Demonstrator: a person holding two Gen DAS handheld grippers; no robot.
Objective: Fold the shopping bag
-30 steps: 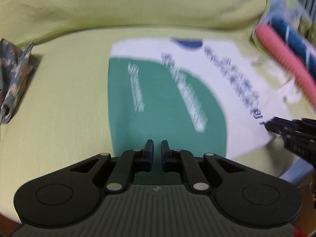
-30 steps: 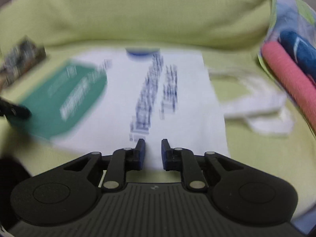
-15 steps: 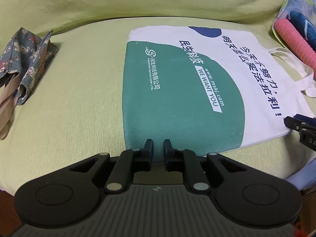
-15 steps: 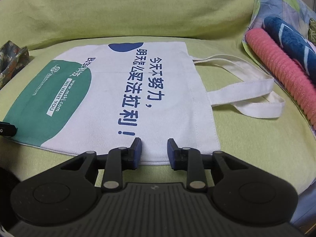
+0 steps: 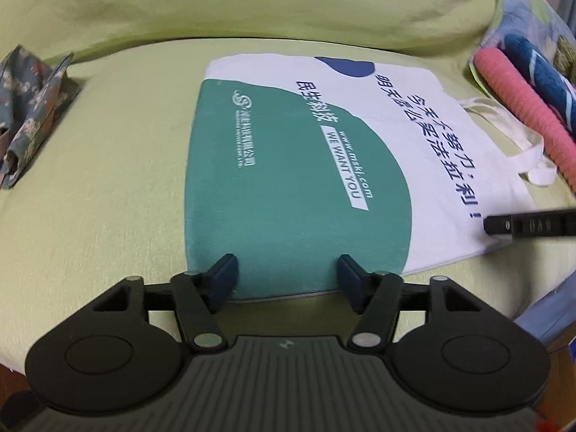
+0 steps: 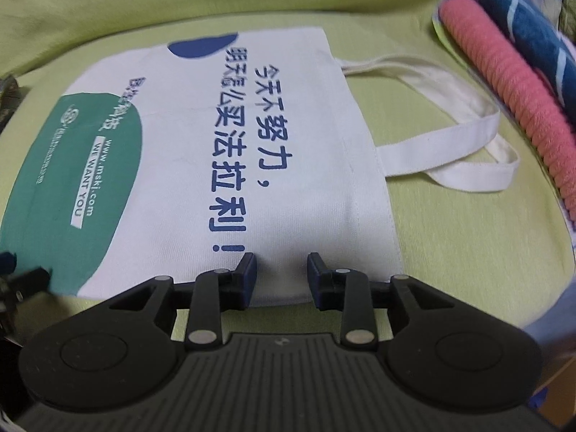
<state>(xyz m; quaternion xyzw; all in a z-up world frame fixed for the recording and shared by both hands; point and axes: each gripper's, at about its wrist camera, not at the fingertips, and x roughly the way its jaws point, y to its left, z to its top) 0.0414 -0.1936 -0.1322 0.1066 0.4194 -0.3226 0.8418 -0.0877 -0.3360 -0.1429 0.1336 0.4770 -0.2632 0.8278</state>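
A white canvas shopping bag (image 5: 403, 115) (image 6: 187, 165) with a green patch and blue lettering lies flat on a yellow-green cushion (image 5: 108, 165), its handles (image 6: 460, 151) trailing to the right. My left gripper (image 5: 286, 275) is open, its fingers straddling the bag's near edge at the green corner. My right gripper (image 6: 280, 275) is open too, fingers over the near edge below the blue lettering. In the left wrist view the right gripper's finger (image 5: 529, 225) reaches in from the right, over the bag's near right edge. Nothing is held.
A crumpled flowered cloth (image 5: 32, 108) lies at the left of the cushion. A pink ribbed roll (image 6: 511, 86) and a blue striped towel (image 6: 525, 28) sit in a patterned bag at the right. A cushion back (image 5: 252, 0) rises behind.
Both grippers have opened wider, the left from nearly shut. Both have moved forward to the bag's near edge. The bag has not moved.
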